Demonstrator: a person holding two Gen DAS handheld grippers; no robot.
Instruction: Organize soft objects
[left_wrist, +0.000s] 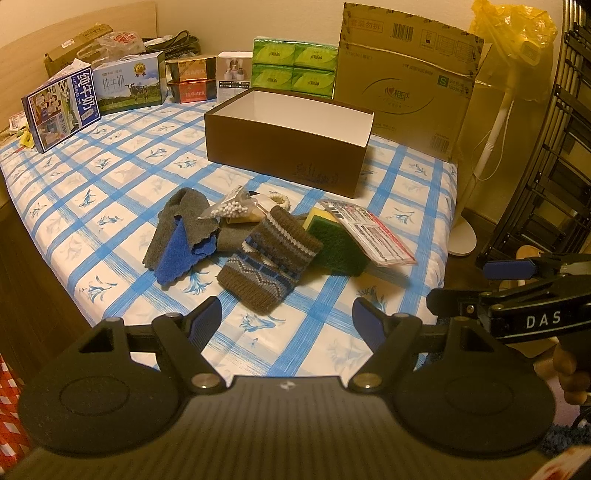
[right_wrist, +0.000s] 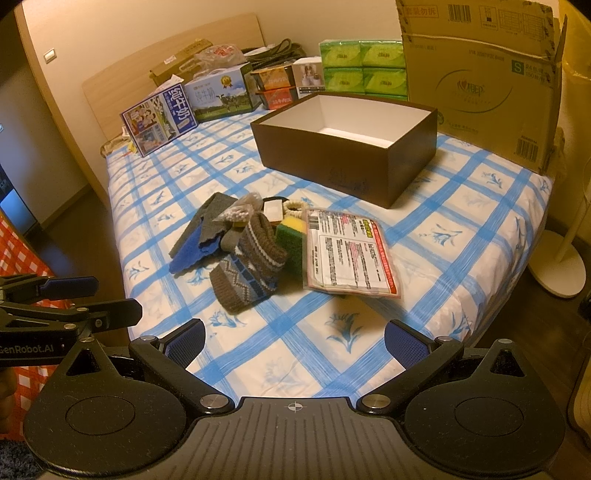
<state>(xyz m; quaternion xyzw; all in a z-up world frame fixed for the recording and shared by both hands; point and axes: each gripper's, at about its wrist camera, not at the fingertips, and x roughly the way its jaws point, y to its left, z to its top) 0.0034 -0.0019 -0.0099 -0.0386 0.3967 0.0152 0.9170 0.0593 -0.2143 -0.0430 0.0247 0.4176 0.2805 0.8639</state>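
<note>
A bed with a blue-checked sheet (left_wrist: 122, 206) fills the room. Both the left gripper (left_wrist: 286, 325) and right gripper (right_wrist: 293, 345) hover spread wide, holding nothing. Nearest lies the knitted sock (left_wrist: 269, 260); pinch its middle squarely, then carry it to the open brown box (left_wrist: 286, 147) beyond.

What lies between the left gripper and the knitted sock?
Nothing: only bare checked bedsheet lies between the open left gripper and the knitted sock, as the left wrist view shows.
</note>
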